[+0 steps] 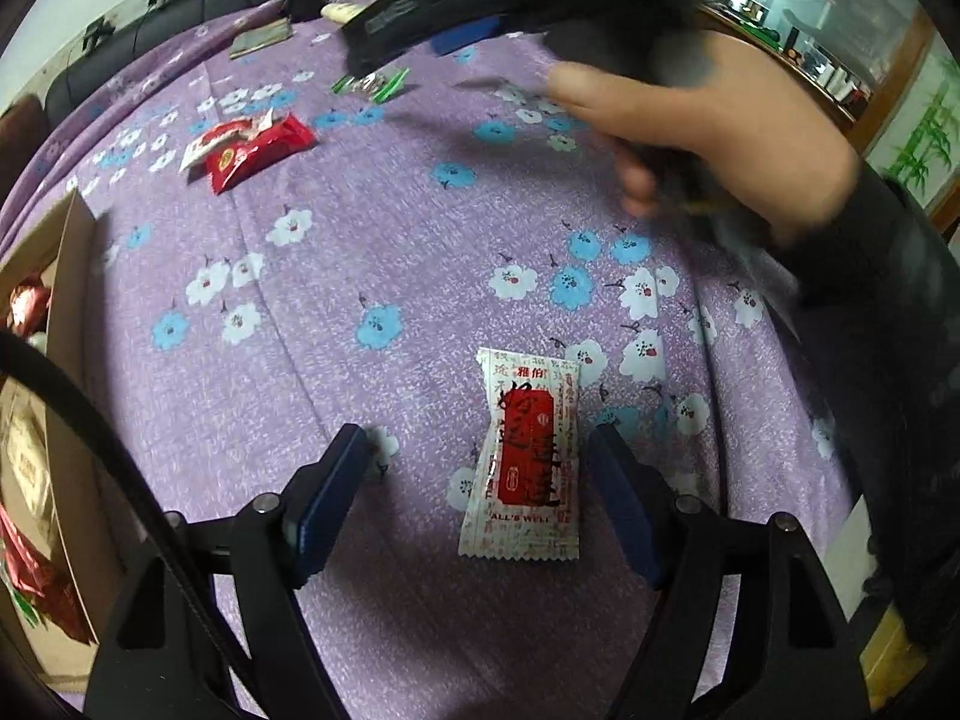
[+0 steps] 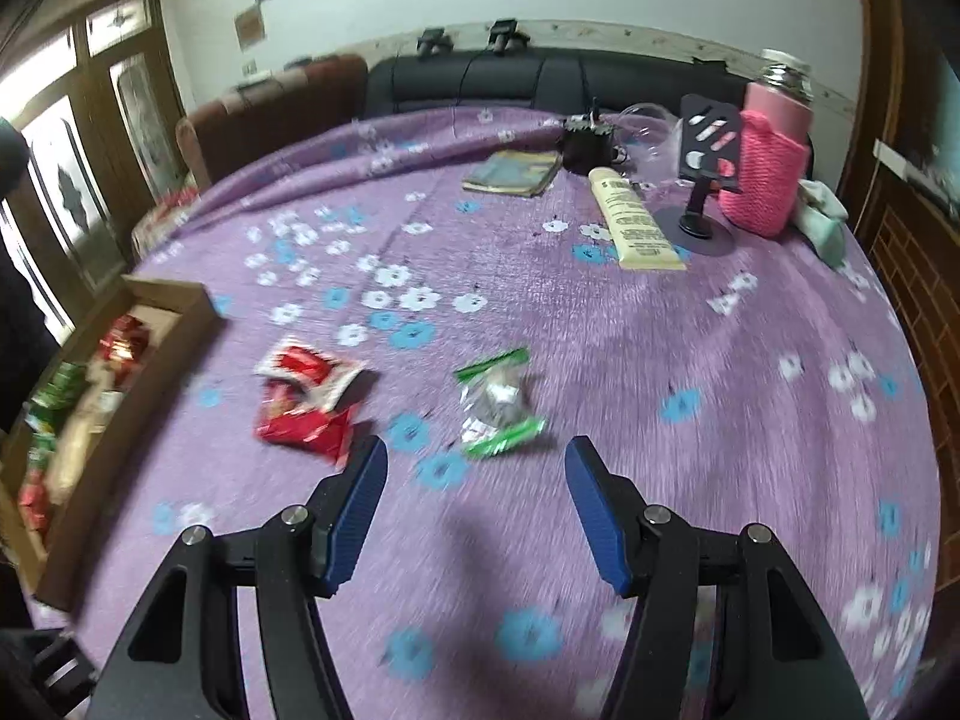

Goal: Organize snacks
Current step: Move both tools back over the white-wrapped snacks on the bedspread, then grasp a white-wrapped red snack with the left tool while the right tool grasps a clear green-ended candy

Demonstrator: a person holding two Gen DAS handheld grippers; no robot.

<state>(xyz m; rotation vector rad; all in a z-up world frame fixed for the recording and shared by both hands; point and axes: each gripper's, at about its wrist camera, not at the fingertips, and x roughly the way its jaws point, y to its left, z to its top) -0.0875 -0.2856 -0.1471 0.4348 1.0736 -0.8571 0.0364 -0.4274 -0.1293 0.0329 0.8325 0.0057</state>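
Observation:
A white and red candy packet [image 1: 522,456] lies flat on the purple flowered cloth [image 1: 360,240]. It sits between the fingers of my left gripper [image 1: 480,438], nearer the right finger; the jaws are wide open and the pads do not touch it. My right gripper [image 2: 477,450] is open and empty. A green and clear packet [image 2: 498,408] lies just beyond its fingertips. Two red packets [image 2: 306,402] lie to its left, also visible as red packets [image 1: 252,147] in the left wrist view. A cardboard box [image 2: 168,300] at the left edge holds several snacks.
A person's hand [image 1: 720,138] carries the right gripper above the cloth. At the far side stand a pink knitted bottle [image 2: 768,168], a phone stand [image 2: 702,180], a cream tube [image 2: 636,222] and a booklet [image 2: 516,171]. A dark sofa [image 2: 540,84] backs the table.

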